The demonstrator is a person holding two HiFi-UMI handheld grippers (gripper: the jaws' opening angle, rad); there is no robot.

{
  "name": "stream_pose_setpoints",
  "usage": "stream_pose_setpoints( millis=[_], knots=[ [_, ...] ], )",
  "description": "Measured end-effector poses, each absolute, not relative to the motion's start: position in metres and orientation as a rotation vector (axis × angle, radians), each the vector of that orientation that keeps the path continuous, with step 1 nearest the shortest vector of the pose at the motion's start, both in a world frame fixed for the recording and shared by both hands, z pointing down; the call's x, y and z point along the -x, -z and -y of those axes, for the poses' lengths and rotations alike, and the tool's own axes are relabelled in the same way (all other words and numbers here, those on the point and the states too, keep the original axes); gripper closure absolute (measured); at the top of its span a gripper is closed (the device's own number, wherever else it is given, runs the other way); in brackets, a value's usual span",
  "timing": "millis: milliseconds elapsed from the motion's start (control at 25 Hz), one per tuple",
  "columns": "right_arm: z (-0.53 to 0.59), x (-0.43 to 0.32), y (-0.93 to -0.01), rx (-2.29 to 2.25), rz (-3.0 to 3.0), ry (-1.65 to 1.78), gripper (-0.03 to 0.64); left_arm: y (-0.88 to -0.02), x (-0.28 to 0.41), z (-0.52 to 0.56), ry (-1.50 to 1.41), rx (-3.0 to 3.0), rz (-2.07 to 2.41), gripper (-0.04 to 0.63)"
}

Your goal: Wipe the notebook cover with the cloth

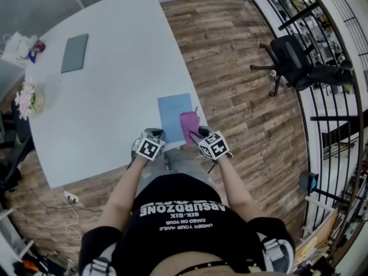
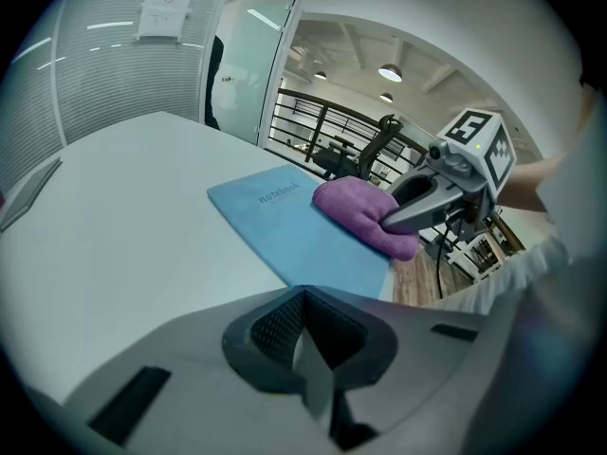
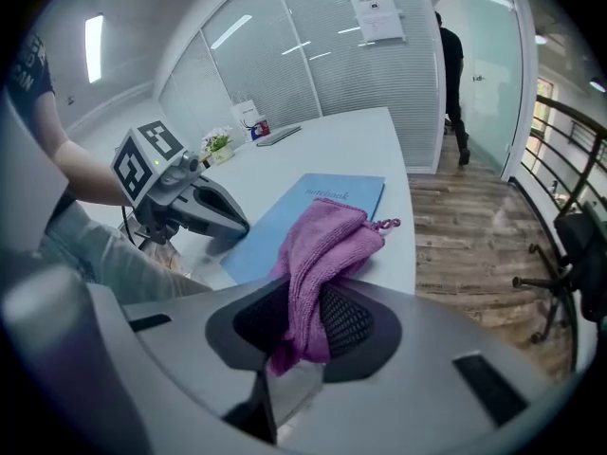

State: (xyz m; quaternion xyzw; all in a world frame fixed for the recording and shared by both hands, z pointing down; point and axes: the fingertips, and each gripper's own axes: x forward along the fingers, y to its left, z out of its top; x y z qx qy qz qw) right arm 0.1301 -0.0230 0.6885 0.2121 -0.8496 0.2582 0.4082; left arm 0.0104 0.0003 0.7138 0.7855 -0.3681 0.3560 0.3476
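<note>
Closest to the camera, at 6 o'clock in the head view, a person's black shirt fills the bottom edge and two bare forearms reach toward 12 o'clock. Just beyond them the left tool hovers at the near edge of the white table, at about 7 o'clock from the notebook; its own view shows the jaws pressed together with nothing between them. Beside it, at 3 o'clock, the right tool has its jaws clamped on a purple cloth, whose pinched end bunches between them while the free end drapes forward and rests on the notebook's near right corner. That light blue notebook lies flat and closed near the table's 5 o'clock corner, its long side running toward 12 o'clock, with the word "notebook" printed on the cover. Farther along the table, toward 10 o'clock, a flat grey-green slab lies well apart from the notebook; whether it is a book or a tablet I cannot tell. A small bunch of pale flowers stands by the table's 9 o'clock edge. Past the table, wooden floor spreads toward 3 o'clock, and a black office chair stands at 2 o'clock. Farthest off, in the right gripper view, a person in dark clothes stands by a glass wall at 1 o'clock
</note>
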Motion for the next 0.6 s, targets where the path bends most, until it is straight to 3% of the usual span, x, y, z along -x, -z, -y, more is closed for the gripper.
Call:
stream_pose_setpoints(
  millis=[600],
  knots=[
    [0.043,-0.136,-0.688,-0.612,2.155,-0.711,0.518,-0.712,-0.012,0.000,-0.937,-2.044,0.953,0.580]
  ],
)
